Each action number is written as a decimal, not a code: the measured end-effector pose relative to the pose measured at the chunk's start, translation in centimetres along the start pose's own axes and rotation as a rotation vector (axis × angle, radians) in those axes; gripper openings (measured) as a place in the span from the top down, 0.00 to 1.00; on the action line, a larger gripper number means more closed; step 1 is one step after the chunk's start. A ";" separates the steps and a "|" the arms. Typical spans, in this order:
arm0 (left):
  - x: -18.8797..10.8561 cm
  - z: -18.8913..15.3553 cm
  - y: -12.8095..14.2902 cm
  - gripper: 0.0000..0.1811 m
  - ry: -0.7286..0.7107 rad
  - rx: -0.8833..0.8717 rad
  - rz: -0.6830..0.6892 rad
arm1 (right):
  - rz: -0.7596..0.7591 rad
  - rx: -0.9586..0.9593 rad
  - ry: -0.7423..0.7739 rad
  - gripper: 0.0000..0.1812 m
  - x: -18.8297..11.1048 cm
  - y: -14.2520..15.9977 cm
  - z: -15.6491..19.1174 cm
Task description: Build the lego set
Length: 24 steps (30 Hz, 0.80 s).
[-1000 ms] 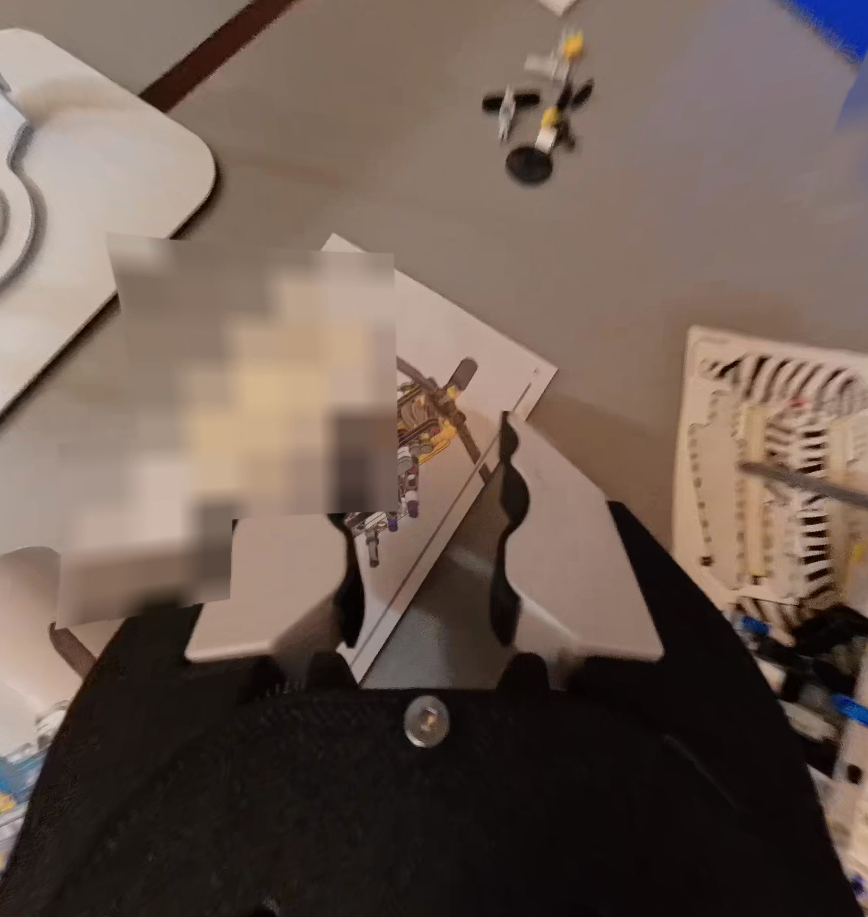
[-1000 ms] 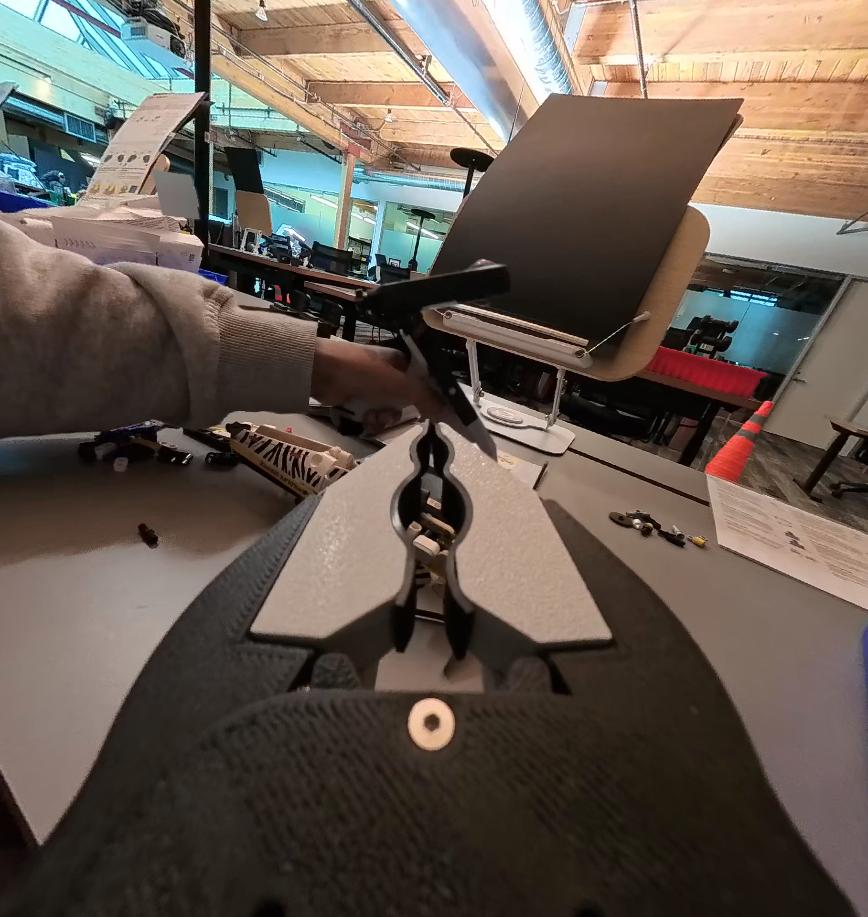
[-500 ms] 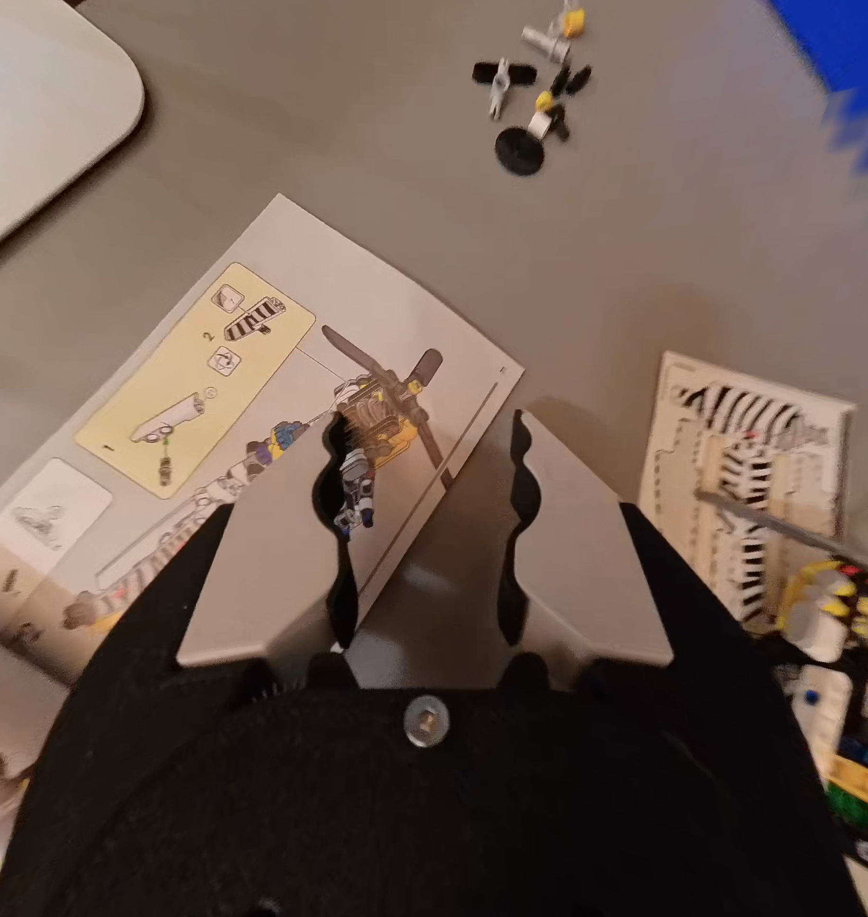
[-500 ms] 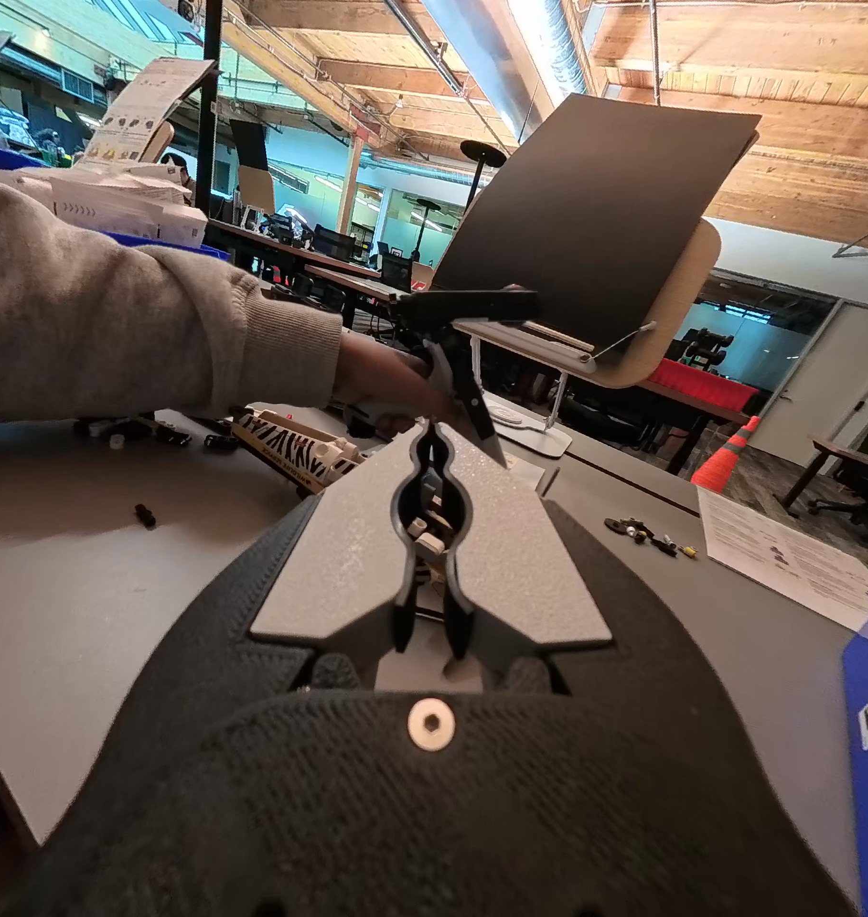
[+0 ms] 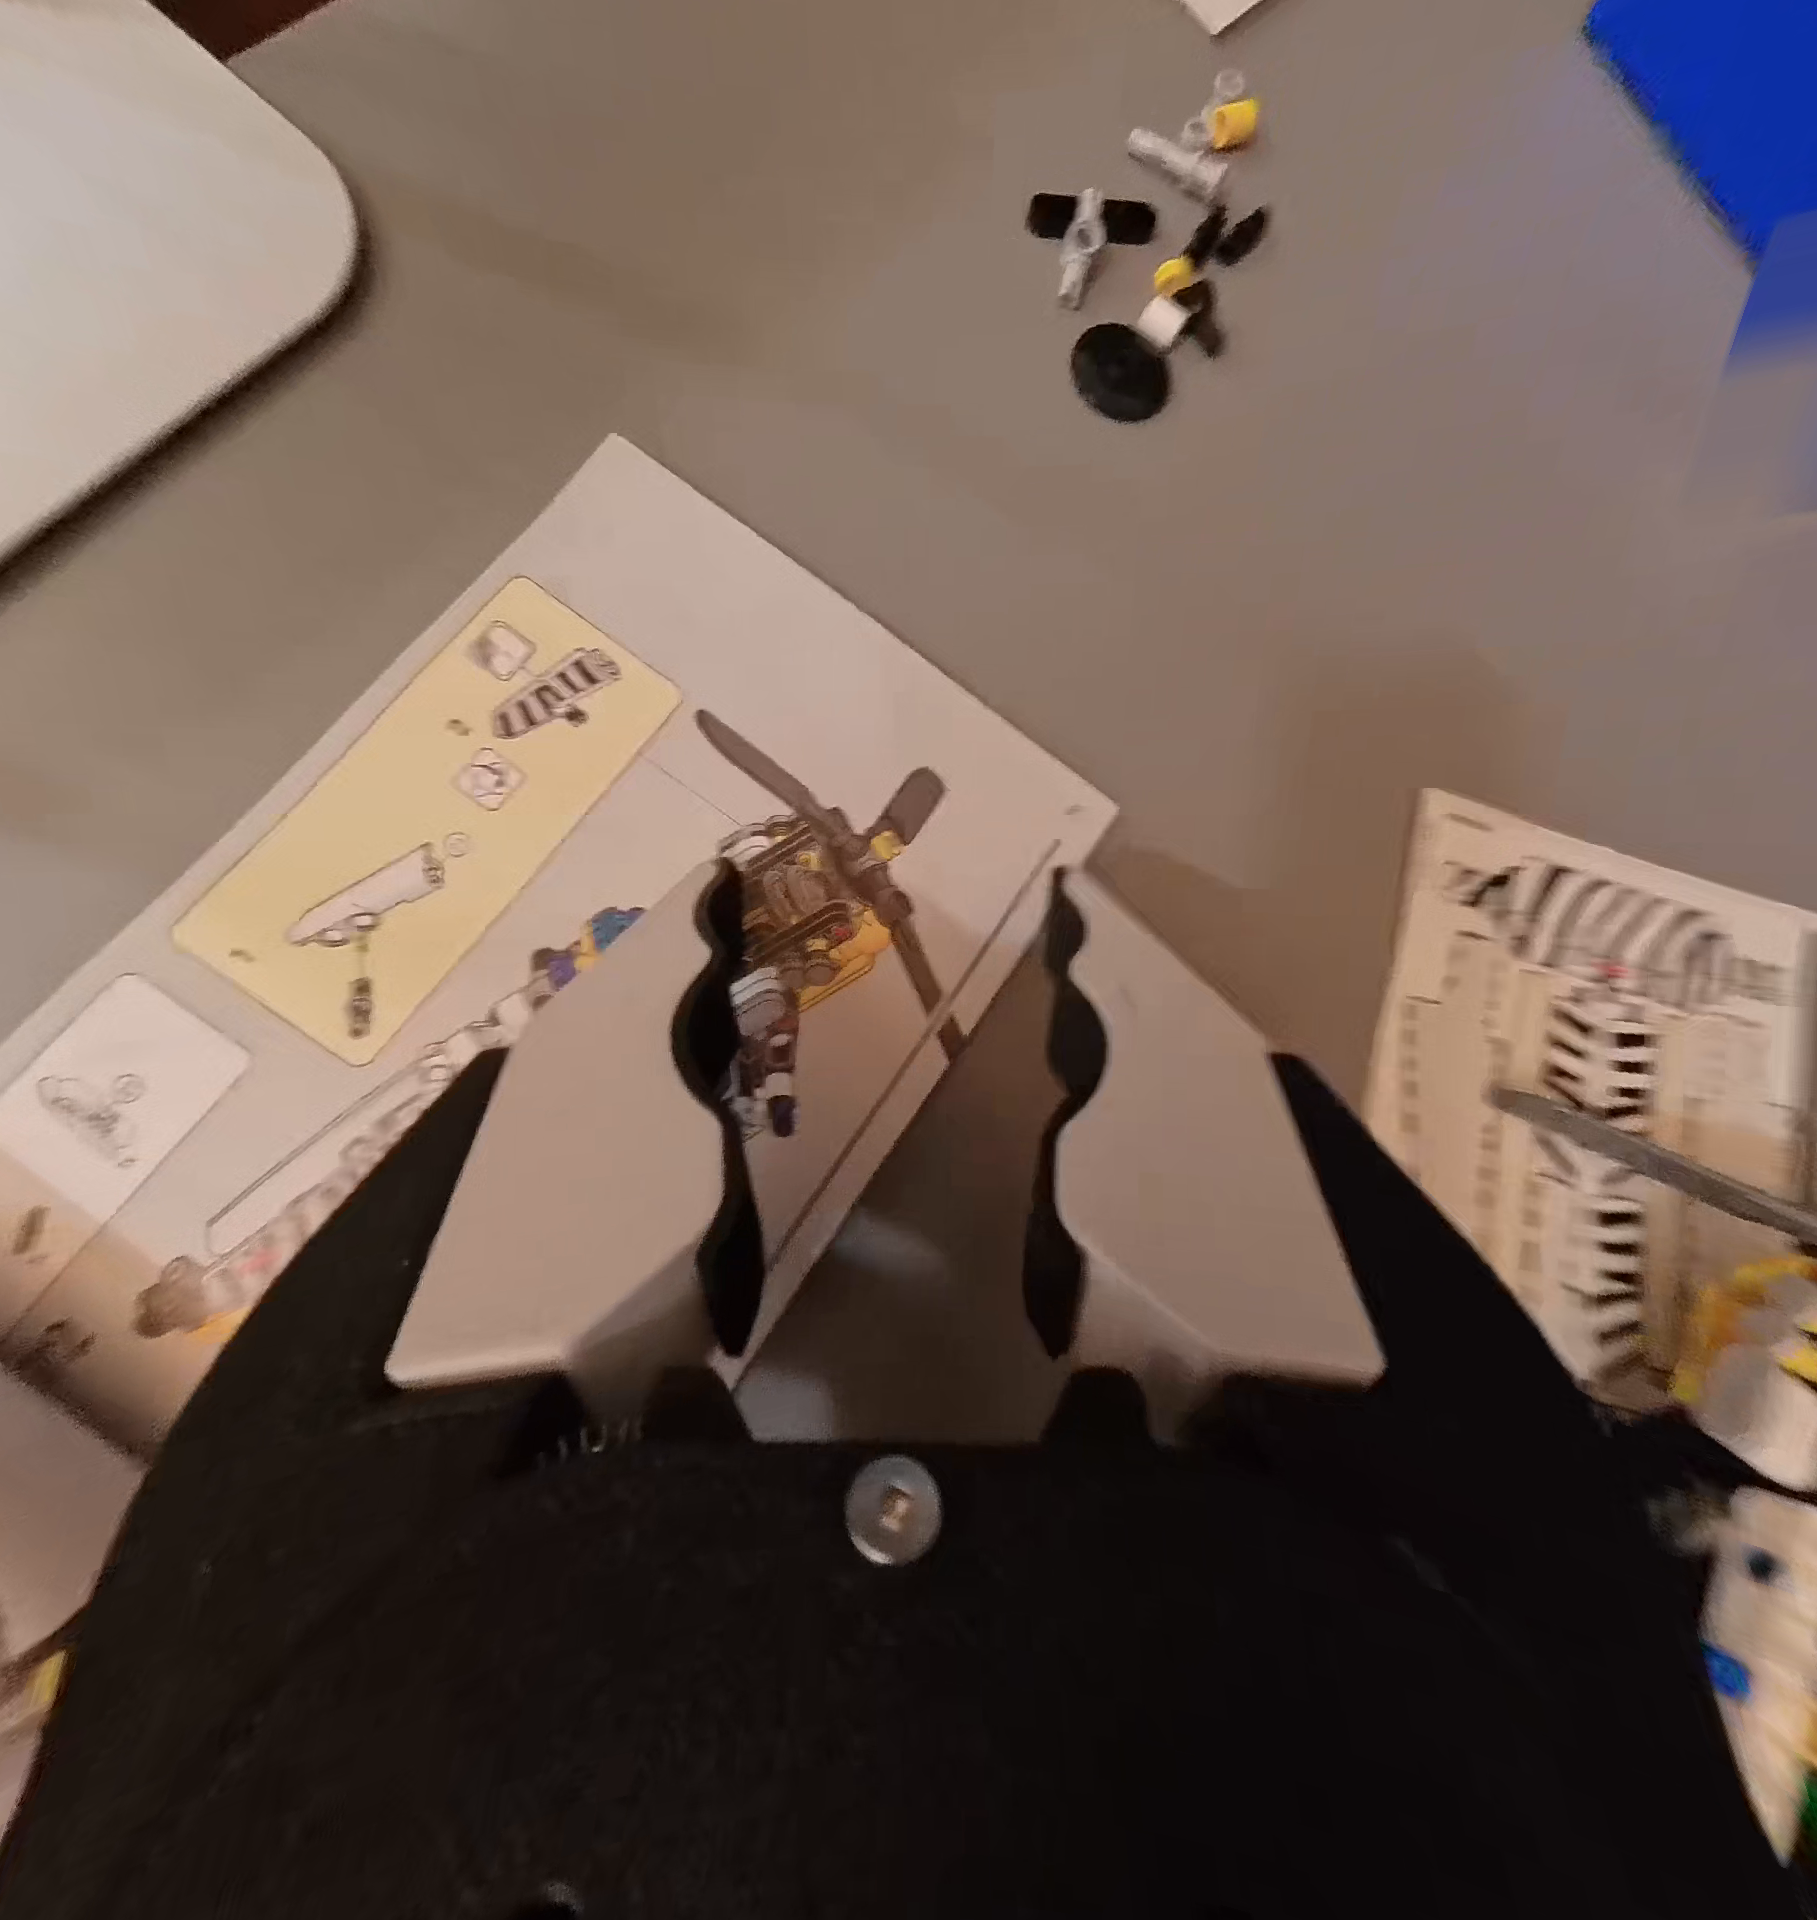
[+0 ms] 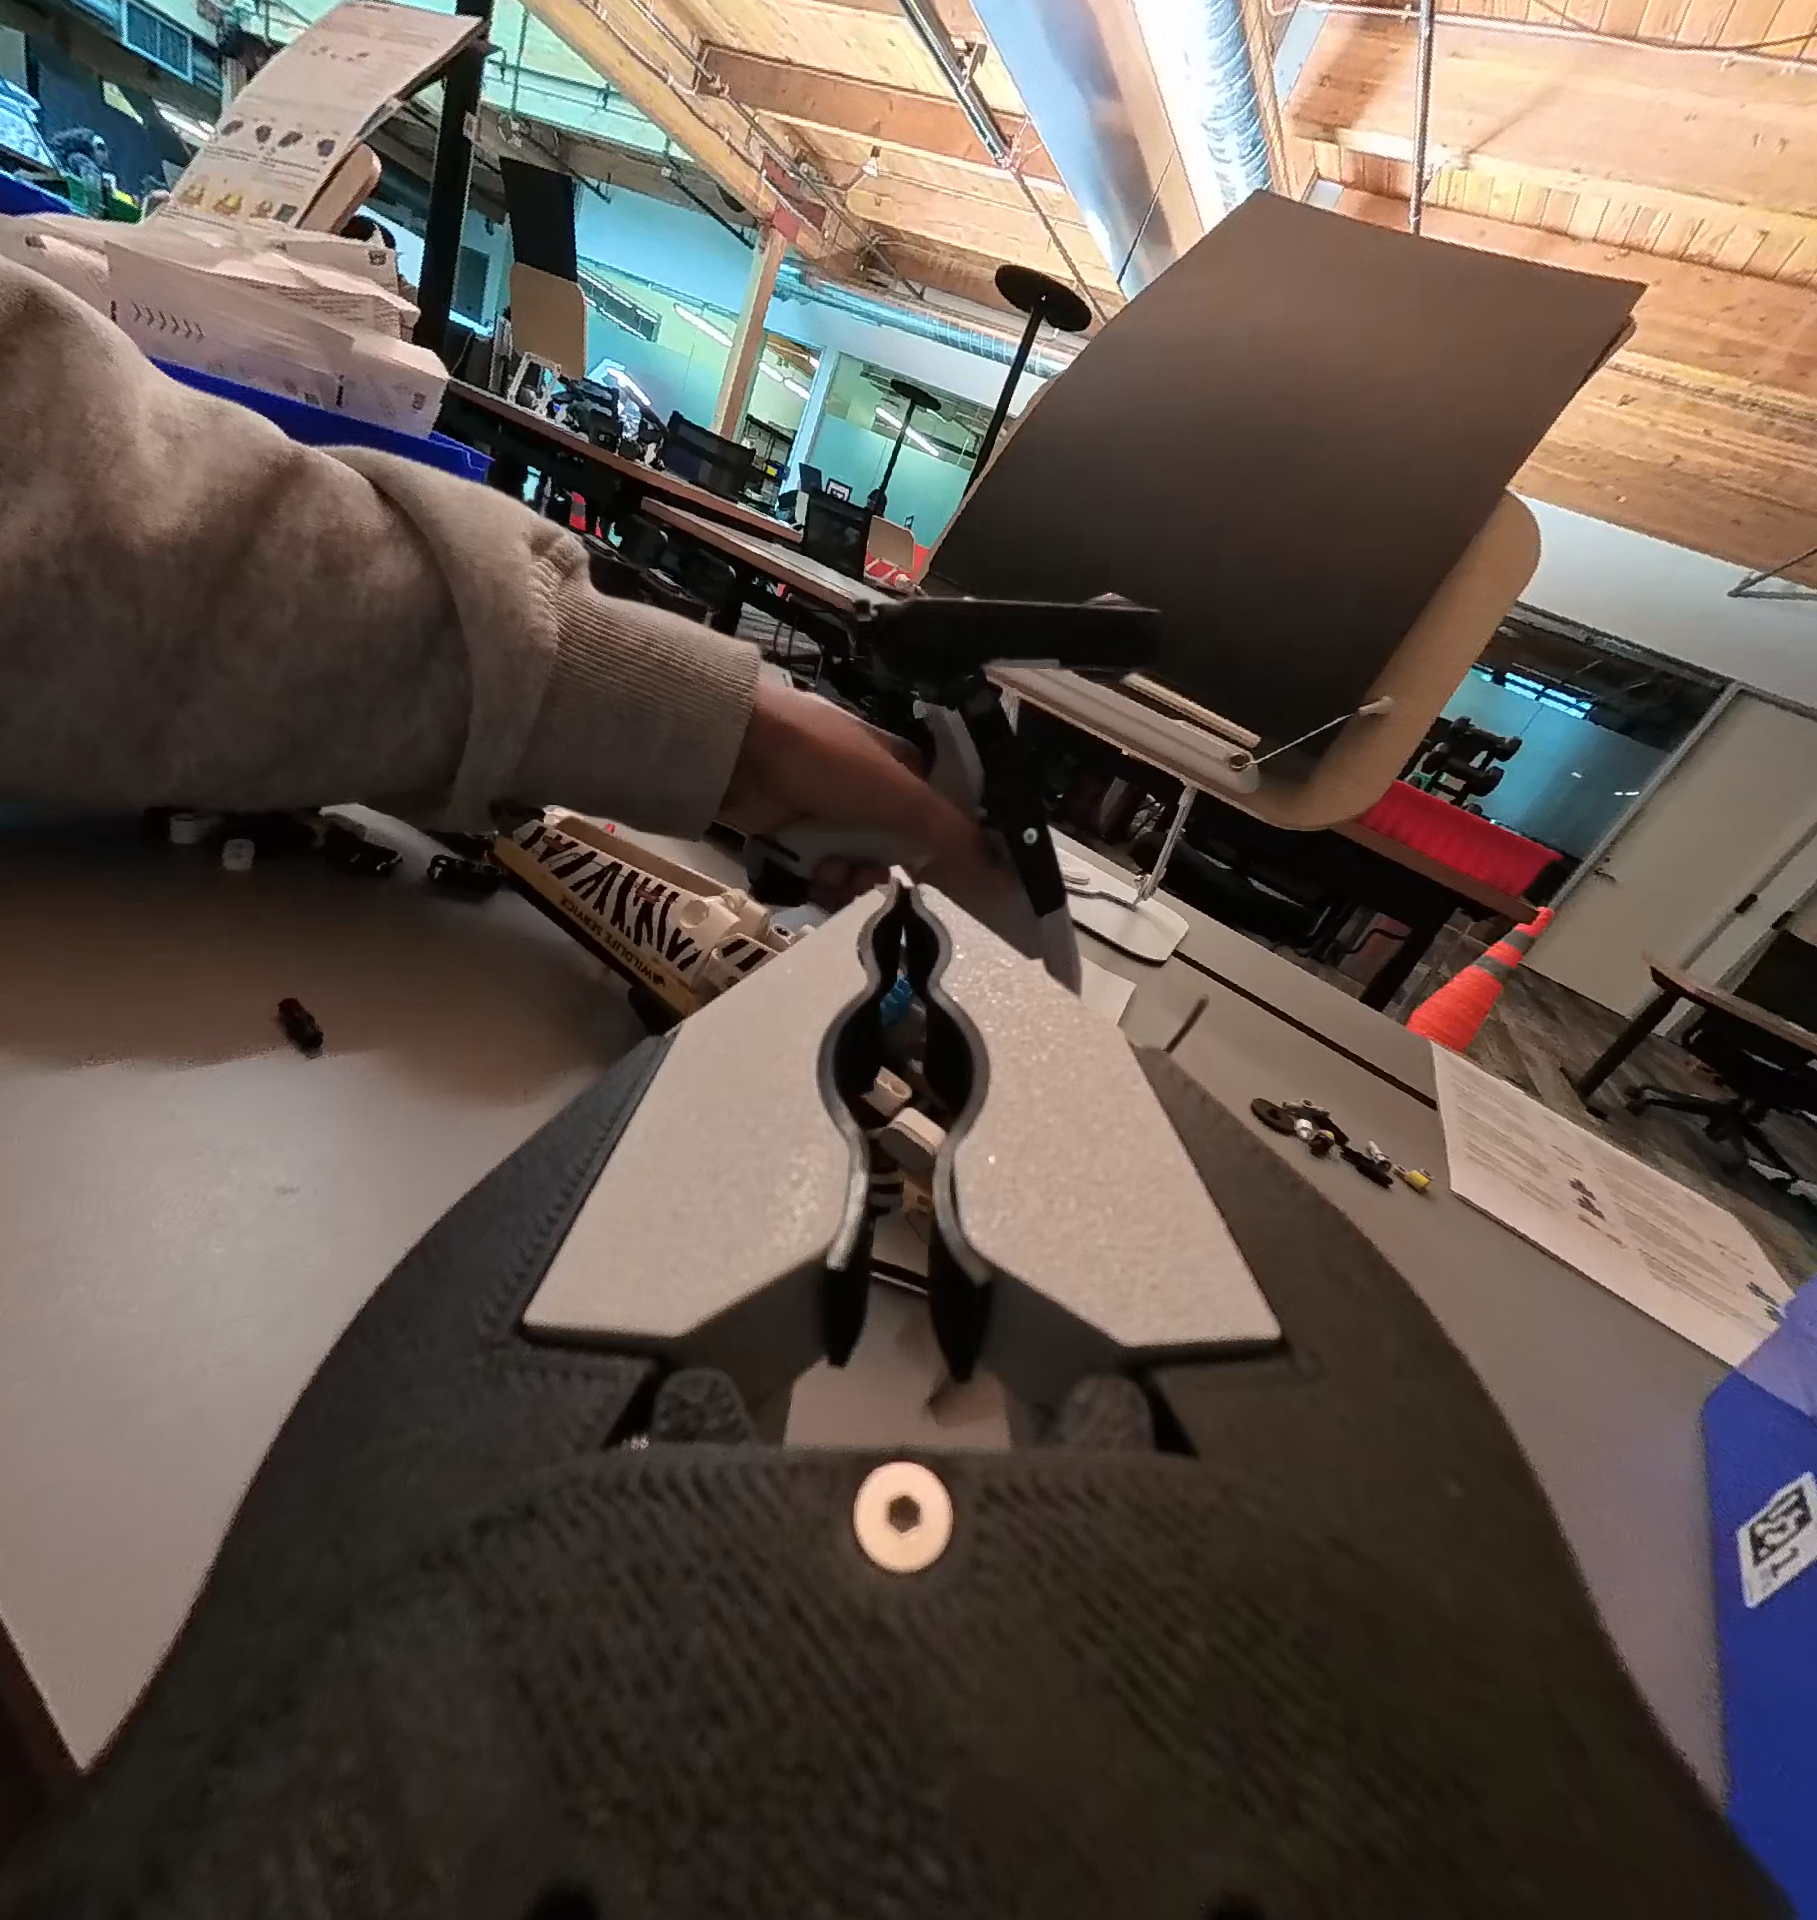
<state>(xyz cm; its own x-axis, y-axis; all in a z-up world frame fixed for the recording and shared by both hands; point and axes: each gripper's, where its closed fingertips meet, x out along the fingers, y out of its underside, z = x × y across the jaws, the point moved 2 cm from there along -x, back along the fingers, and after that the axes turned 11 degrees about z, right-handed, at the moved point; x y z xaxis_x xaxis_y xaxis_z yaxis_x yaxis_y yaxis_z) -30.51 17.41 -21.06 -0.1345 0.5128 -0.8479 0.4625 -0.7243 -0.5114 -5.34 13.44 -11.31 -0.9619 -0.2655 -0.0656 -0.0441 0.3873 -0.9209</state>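
Grey plastic jaws of the right gripper [image 6: 899,904] are sitting almost pressed together, pinching a small build [image 6: 909,1127] of white, black and pale pieces that is peeking through the scalloped gap between them; most of it is lying hidden behind the fingers, so its shape is hard to make out. The left gripper [image 5: 888,883] is hanging with its jaws spread and nothing between them, hovering over the instruction sheet [image 5: 613,790] on the worktop [image 5: 883,416]. Just beyond the right jaws the zebra-striped body [image 6: 644,914] of the model is lying on the worktop, with the sleeve [image 6: 260,603] and left hand reaching across above it. Farther out, a cluster of loose parts [image 5: 1153,260] is lying well apart from the sheet: a black disc, grey connectors, yellow bits. A sticker sheet [image 5: 1610,1039] is lying to the right, and a blurred piece of model with a grey blade is showing at that edge, cut off. These pieces are probably going to be light, stiff and smooth, apt to slip or pop apart under a sideways squeeze, so holding across flat opposite faces of the sturdier body, not by thin pins or blades, seems wisest. Motion blur is smearing the right edge of the left view, and the blue bin [image 6: 1797,1558] is only partly showing.
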 end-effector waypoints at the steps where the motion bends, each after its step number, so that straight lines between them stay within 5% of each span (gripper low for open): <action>1: 0.1 0.6 0.1 0.76 -0.069 0.030 0.008 | 0.001 -0.003 0.000 1.00 0.0 0.0 0.0; 6: 0.3 0.7 0.1 0.76 -0.125 0.041 0.001 | 0.005 -0.011 0.001 1.00 0.1 0.0 0.2; 13: 0.1 1.5 0.4 0.98 -0.167 0.062 0.012 | 0.005 -0.023 0.002 1.00 0.2 0.1 0.3; 22: -0.8 1.7 -0.4 1.00 -0.118 0.019 -0.019 | -0.002 -0.010 0.002 1.00 0.2 0.1 0.1; 24: -1.1 1.8 -1.0 0.75 -0.141 0.026 -0.039 | 0.000 -0.013 0.002 1.00 0.3 0.1 0.1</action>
<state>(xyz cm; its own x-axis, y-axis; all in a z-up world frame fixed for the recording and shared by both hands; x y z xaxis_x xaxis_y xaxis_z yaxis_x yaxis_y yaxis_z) -32.39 16.77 -19.81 -0.2748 0.4719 -0.8377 0.4321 -0.7177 -0.5460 -5.60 13.31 -11.46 -0.9623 -0.2641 -0.0651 -0.0474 0.3984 -0.9160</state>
